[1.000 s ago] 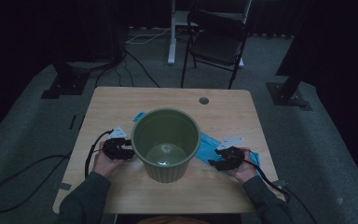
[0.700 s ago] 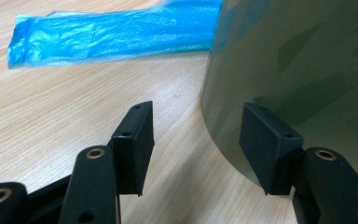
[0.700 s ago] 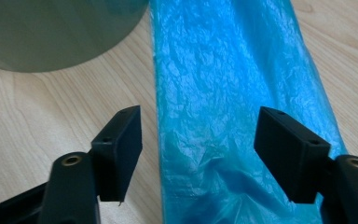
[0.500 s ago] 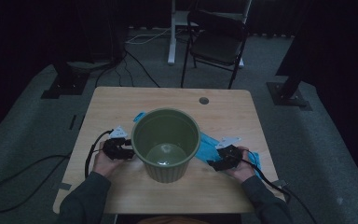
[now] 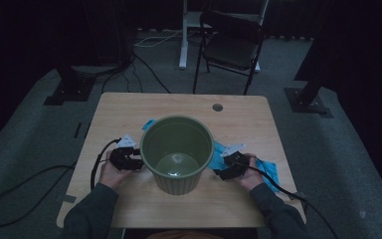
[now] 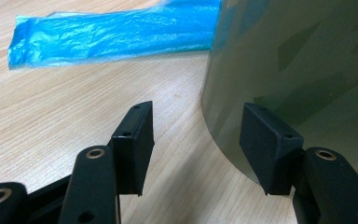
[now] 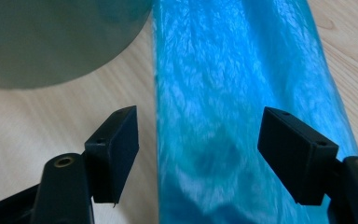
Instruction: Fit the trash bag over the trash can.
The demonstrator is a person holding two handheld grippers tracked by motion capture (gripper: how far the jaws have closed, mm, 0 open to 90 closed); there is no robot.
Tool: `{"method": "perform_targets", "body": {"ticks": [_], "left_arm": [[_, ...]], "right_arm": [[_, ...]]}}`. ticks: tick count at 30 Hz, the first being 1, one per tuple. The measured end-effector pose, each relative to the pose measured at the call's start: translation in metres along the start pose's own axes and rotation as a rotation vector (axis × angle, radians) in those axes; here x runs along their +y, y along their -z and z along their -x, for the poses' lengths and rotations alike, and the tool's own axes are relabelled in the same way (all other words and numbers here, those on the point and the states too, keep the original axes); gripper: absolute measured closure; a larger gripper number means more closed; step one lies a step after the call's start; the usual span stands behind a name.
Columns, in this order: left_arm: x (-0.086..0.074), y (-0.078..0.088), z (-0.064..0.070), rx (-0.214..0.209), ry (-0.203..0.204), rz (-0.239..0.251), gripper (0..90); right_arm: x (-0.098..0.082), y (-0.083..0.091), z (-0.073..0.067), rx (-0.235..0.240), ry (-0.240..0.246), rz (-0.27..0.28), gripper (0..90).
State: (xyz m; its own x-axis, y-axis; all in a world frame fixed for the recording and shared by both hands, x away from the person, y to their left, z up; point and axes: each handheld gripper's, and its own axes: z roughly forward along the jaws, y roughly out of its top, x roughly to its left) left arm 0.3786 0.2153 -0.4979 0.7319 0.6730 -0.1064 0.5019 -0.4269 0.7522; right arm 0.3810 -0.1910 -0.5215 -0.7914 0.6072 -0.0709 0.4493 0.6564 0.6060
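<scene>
While spread wide with nothing pinched, having just been opening, right gripper (image 7: 198, 156) jaws straddling the blue plastic bag (image 7: 242, 93) flat on the table (image 5: 129, 107). Left gripper (image 6: 196, 144) jaws also parted, one pad against the green bin (image 6: 298, 60) wall at three o'clock. Bin mid-table, bag poking out at ten and four o'clock.

Green bin (image 5: 177, 149) upright mid-table, crinkled blue bag (image 7: 242, 116) flat just beside it
</scene>
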Motion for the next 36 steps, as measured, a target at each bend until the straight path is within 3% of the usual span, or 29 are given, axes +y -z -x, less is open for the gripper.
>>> {"method": "perform_targets", "body": {"ticks": [12,16,22,23,27,31,36], "left_arm": [[0.000,0.000,0.000,-0.003,-0.002,0.000,44.9],[0.000,0.000,0.000,-0.003,0.001,0.001,45.1],[0.000,0.001,-0.002,-0.025,0.015,0.000,45.6],[0.000,0.001,-0.002,-0.025,0.015,0.000,46.0],[0.000,0.002,-0.003,-0.042,0.026,0.004,46.8],[-0.001,0.003,-0.004,-0.056,0.034,0.004,47.1],[-0.003,0.007,-0.005,-0.061,0.037,0.009,47.4]], "right_arm": [[0.007,-0.015,0.012,-0.001,-0.030,-0.044,29.9],[0.009,-0.016,0.021,0.018,-0.085,-0.050,40.0],[0.011,-0.015,0.032,-0.009,-0.129,-0.059,63.7],[0.011,-0.015,0.032,-0.009,-0.129,-0.059,63.7],[0.011,-0.014,0.038,-0.041,-0.151,-0.067,86.5],[0.011,-0.013,0.042,-0.042,-0.155,-0.072,89.5],[0.015,0.001,0.048,-0.011,-0.186,-0.011,89.6]]}}
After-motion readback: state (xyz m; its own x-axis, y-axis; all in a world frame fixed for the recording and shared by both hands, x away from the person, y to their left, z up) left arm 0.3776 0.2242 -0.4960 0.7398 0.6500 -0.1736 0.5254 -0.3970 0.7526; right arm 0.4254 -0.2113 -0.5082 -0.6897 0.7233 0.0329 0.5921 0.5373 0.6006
